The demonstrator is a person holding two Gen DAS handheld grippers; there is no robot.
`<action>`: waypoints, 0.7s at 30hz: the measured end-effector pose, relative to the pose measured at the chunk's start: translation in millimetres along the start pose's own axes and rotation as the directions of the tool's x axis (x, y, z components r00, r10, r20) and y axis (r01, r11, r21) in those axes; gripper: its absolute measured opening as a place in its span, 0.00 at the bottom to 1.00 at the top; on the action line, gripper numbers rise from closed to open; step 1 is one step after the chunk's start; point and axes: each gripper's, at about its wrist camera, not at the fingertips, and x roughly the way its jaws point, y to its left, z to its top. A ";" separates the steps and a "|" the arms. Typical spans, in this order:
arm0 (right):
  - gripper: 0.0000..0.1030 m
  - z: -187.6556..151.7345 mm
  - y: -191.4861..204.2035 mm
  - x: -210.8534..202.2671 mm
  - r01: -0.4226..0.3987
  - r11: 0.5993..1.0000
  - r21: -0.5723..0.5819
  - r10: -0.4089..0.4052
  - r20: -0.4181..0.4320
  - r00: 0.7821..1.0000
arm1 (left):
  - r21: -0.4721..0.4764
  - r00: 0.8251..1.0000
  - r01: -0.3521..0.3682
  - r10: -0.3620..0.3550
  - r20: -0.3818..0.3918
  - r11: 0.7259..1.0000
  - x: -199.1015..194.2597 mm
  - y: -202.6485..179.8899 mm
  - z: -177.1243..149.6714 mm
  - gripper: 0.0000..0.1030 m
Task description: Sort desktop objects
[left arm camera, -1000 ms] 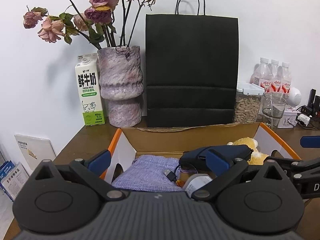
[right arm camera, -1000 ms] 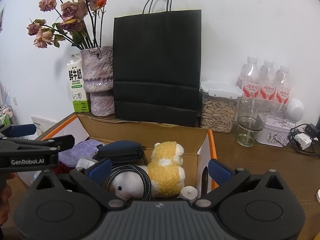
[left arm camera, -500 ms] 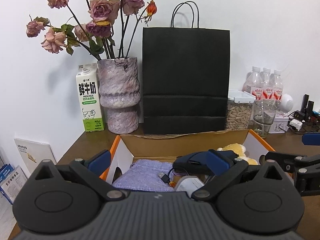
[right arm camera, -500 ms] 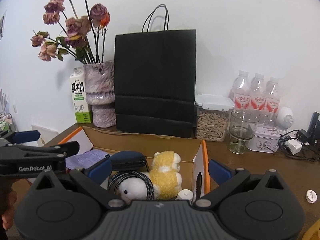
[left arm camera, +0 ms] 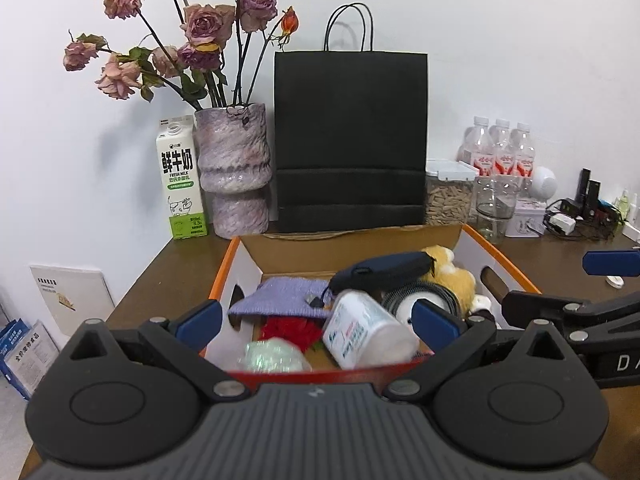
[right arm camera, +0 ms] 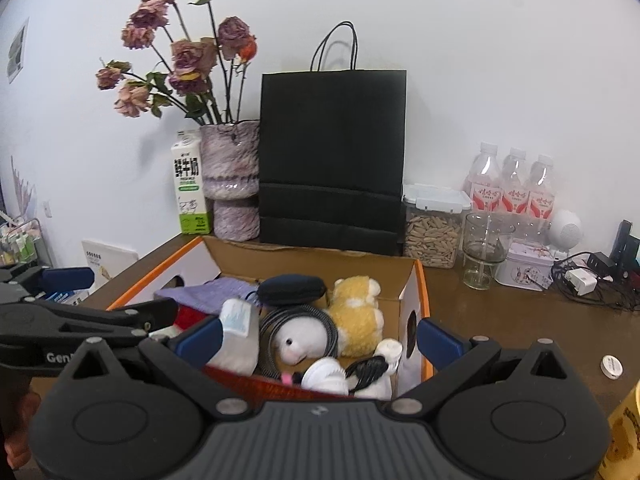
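An orange-rimmed cardboard box [left arm camera: 224,268] stands on the brown desk, holding a purple cloth [left arm camera: 288,296], a dark blue case [left arm camera: 384,270], a white bottle [left arm camera: 364,332], a red item, a coiled cable [right arm camera: 276,320] and a yellow plush toy [right arm camera: 358,312]. A white plush [right arm camera: 298,340] lies inside the cable coil. My left gripper [left arm camera: 316,320] is open over the box's near edge with nothing between its fingers. The right gripper [right arm camera: 319,338] is also open and empty, beside the left one [right arm camera: 100,316], over the box's near right part.
Behind the box stand a black paper bag [left arm camera: 350,140], a vase of dried roses [left arm camera: 234,176] and a milk carton [left arm camera: 180,180]. To the right are a seed jar [right arm camera: 430,232], a glass [right arm camera: 484,256], water bottles, a tin, chargers with cables [right arm camera: 580,280] and a small white disc [right arm camera: 611,367].
Both grippers have drawn back and risen from the box, so more of its contents and its near edge show. Both stay open.
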 end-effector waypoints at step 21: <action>1.00 -81.8 25.9 -90.8 0.008 0.998 0.055 -0.004 -0.059 0.998 | -0.001 0.999 -0.011 0.011 -0.051 1.000 -93.3 -11.6 -65.1 1.00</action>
